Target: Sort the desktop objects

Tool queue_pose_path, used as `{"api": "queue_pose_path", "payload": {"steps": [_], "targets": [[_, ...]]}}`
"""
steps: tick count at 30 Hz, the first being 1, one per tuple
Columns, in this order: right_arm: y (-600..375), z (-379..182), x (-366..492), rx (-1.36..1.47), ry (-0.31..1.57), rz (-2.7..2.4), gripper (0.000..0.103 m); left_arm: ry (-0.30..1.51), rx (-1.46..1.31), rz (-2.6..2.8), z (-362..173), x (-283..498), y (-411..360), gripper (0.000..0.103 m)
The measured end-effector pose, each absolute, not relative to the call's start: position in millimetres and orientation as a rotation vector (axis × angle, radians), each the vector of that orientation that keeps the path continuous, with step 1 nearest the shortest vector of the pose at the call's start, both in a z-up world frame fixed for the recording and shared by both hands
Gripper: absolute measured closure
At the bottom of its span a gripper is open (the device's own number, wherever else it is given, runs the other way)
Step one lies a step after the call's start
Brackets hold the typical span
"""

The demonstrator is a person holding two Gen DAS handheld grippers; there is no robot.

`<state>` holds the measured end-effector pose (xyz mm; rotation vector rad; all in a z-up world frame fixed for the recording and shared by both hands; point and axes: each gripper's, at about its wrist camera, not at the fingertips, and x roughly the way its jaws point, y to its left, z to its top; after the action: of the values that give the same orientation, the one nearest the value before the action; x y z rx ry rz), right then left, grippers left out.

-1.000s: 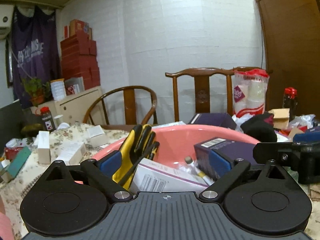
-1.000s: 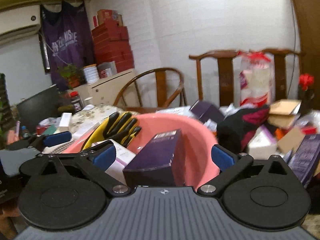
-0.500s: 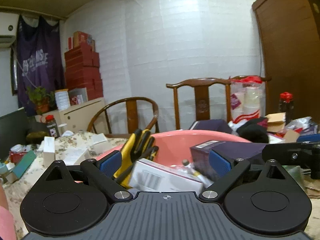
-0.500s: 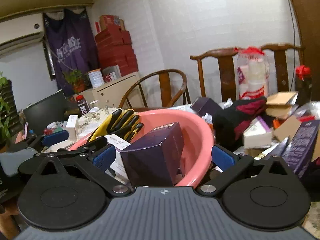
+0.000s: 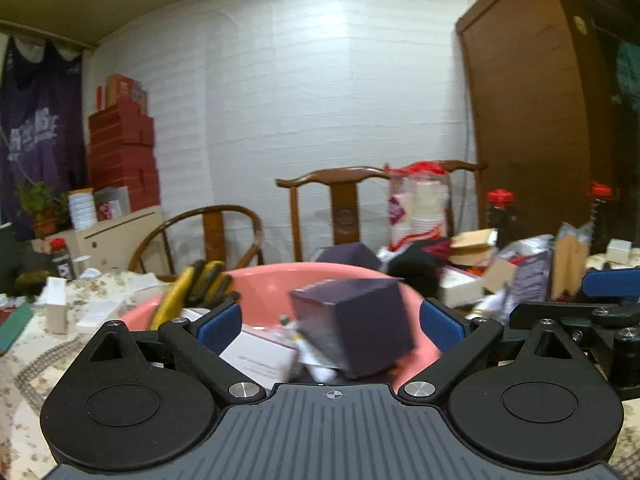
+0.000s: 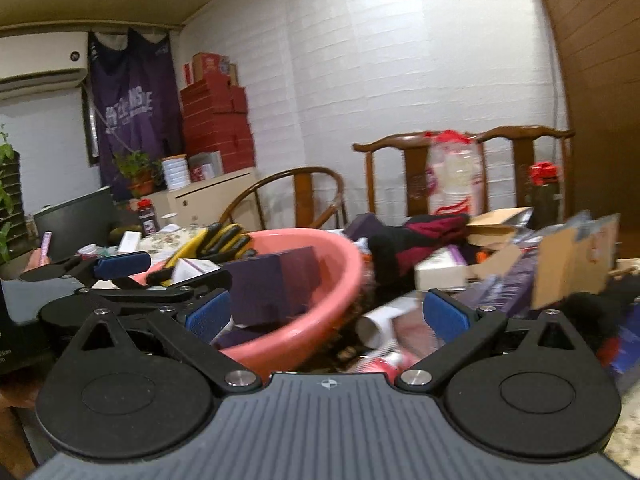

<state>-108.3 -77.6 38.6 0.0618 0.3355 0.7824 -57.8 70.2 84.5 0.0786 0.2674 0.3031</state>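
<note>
- The desk (image 5: 24,364) fills the lower frame in both views, with clutter heaped at right.
- The pink basin (image 5: 328,280) sits at centre of the left view and left of centre in the right view, already holding a purple box (image 5: 352,328), gloves (image 5: 200,284) and a white box (image 5: 260,356).
- Left gripper (image 5: 330,322): jaws wide, empty, before the basin.
- Right gripper (image 6: 326,316): jaws wide, empty, over the basin's right rim and the loose pile.
- Risk: the purple box looks tilted and blurred, so it may tumble; a careless reach could snag the rim.

Two wooden chairs (image 5: 340,208), red boxes (image 6: 218,120) stacked, potted plant (image 6: 134,170).
</note>
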Motion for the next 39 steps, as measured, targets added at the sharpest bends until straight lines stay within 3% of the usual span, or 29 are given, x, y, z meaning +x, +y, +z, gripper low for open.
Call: {"api": "queue_pose_path", "payload": {"steps": [14, 23, 32, 39], "targets": [[-178.7, -9.2, -85.2, -0.023, 0.373, 0.576, 0.001, 0.356, 0.114, 0.01, 24.6, -12.0, -14.7, 0.0], [-169.3, -22.3, -34.4, -0.084, 0.46, 0.577, 0.001, 0.362, 0.192, 0.0, 1.4, 19.1, -26.4, 0.0], [-210.7, -28.8, -16.3, 0.102, 0.345, 0.407, 0.001, 0.342, 0.232, -0.128, -10.5, 0.8, -44.7, 0.0], [-219.9, -35.0, 3.5, 0.286, 0.469, 0.466, 0.001, 0.406, 0.128, -0.105, -13.5, 13.2, -28.9, 0.0]]}}
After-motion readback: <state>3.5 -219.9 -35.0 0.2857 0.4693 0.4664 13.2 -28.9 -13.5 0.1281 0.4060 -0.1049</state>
